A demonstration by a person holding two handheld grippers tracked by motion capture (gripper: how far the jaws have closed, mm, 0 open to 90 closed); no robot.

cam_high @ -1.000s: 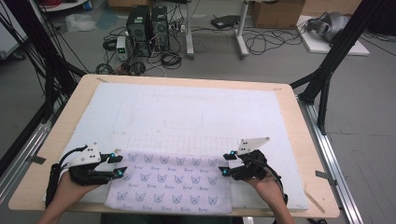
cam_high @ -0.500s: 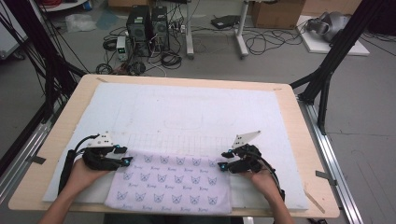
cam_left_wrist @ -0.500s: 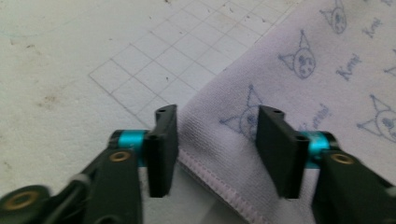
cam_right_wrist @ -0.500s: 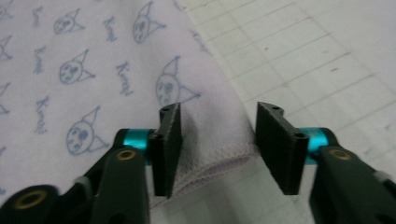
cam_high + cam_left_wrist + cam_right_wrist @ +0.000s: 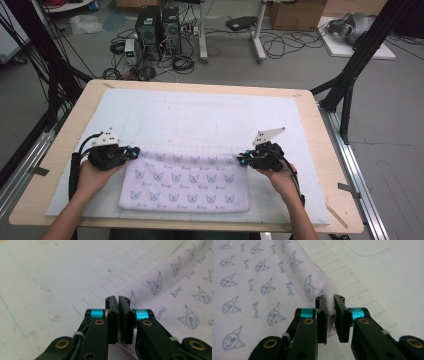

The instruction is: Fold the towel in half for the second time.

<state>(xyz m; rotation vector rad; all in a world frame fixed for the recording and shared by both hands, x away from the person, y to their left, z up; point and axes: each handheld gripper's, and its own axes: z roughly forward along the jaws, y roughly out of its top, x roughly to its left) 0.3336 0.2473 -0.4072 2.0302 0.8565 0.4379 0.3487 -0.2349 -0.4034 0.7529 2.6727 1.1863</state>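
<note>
Both tongs, left (image 5: 134, 150) and right (image 5: 241, 160), have just closed on the cloth's (image 5: 185, 185) far corners; next, lift and fold together.

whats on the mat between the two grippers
The far edge of the patterned cloth spans from left gripper to right gripper, seen in the high view.

A pale lilac cloth (image 5: 185, 184) printed with small cat faces lies spread flat at the near middle of the bench. Its far edge is slightly bunched. Both far corners are pinched up.
</note>
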